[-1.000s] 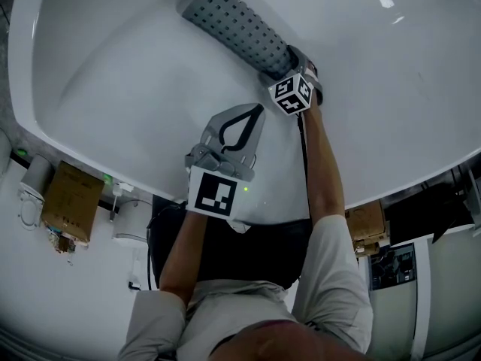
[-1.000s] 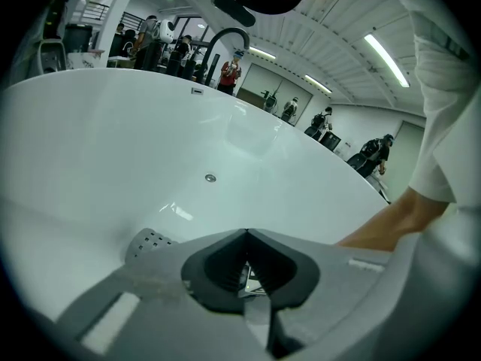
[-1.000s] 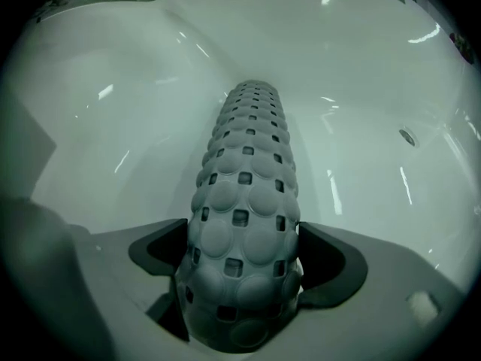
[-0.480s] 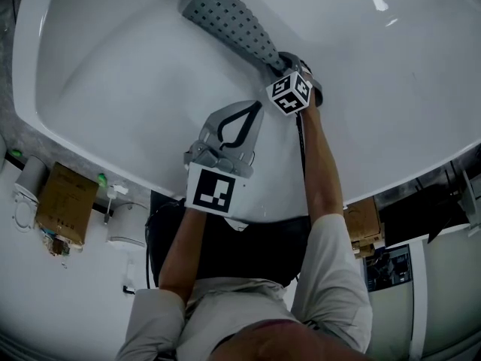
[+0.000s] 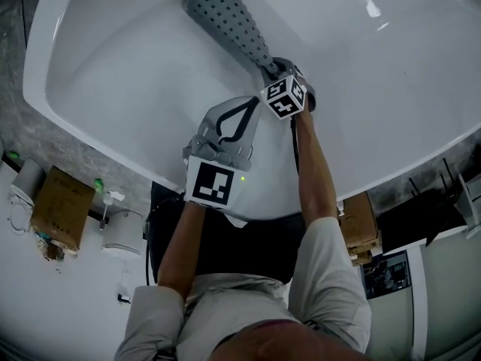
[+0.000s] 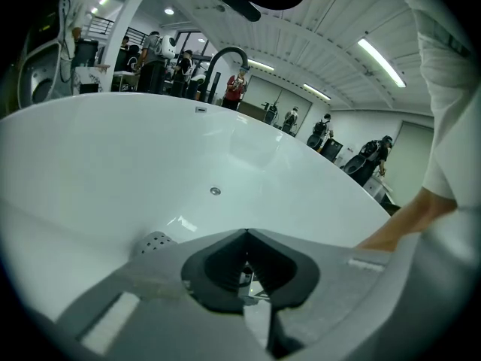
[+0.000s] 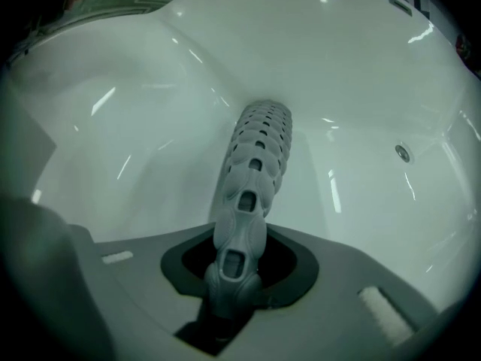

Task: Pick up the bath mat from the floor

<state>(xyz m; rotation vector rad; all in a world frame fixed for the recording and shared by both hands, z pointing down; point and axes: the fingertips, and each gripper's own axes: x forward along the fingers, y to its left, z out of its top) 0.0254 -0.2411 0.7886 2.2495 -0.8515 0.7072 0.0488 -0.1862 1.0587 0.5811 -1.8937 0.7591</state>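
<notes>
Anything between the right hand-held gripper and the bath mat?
Nothing visible. The bath mat's near end sits between the jaws of the right hand-held gripper, which are closing on it. The rest stretches away across the white bathtub. The left hand-held gripper is shut, empty and apart from the mat.

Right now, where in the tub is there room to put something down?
Bare white floor lies left of the bath mat, out to the tub rim, and right of it too. It's crowded at the mat's near end: the right tongs are closing on it, the shut left tongs close beside.
</notes>
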